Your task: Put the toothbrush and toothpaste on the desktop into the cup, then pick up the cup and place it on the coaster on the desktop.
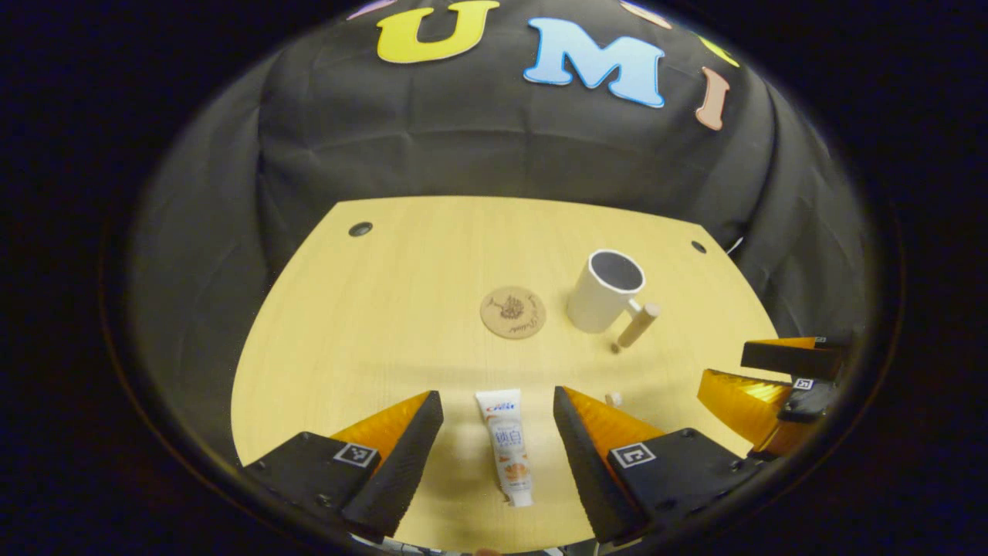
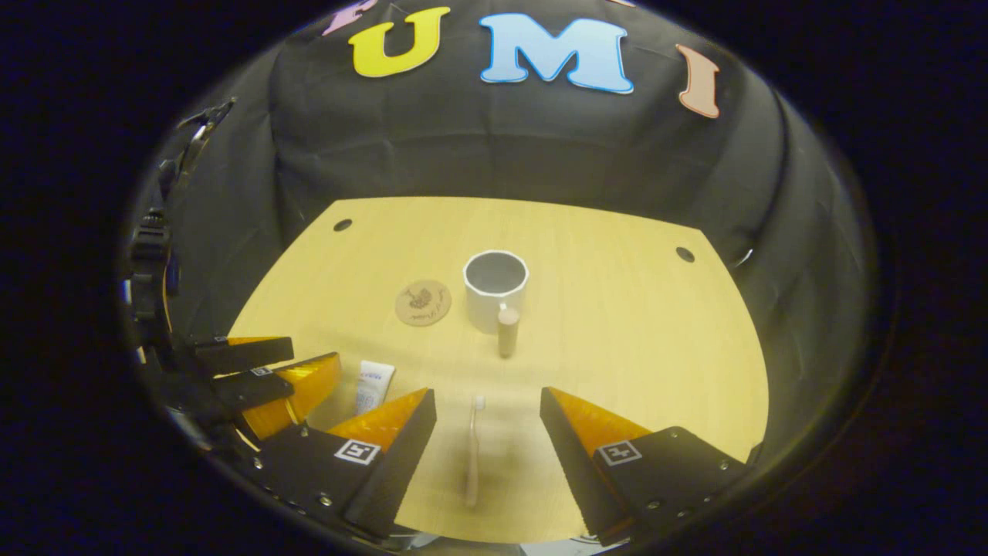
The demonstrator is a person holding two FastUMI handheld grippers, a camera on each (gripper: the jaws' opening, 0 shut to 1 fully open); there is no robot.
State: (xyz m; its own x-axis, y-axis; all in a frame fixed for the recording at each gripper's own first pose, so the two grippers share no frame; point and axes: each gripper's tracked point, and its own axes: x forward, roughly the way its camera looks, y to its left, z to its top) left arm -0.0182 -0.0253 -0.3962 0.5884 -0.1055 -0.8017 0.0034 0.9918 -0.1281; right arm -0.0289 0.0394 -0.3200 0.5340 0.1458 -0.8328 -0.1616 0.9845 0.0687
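Note:
A white toothpaste tube (image 1: 509, 448) lies flat on the wooden desktop (image 1: 401, 309), between the spread fingers of my left gripper (image 1: 499, 413), which is open and not touching it. A pale toothbrush (image 2: 472, 452) lies lengthwise between the fingers of my right gripper (image 2: 488, 409), also open. The white cup (image 1: 605, 290) with a wooden handle stands upright farther back; its inside looks empty in the right gripper view, cup (image 2: 495, 289). A round cork coaster (image 1: 512, 312) lies left of the cup, apart from it. The toothpaste (image 2: 373, 386) also shows beside the left gripper (image 2: 266, 371).
Two dark round holes (image 1: 360, 228) (image 1: 698, 247) sit near the desktop's far corners. Black cloth wall rises behind the table. The right gripper (image 1: 764, 378) appears at the right edge in the left gripper view. The toothbrush tip (image 1: 614, 398) peeks out by the left gripper's right finger.

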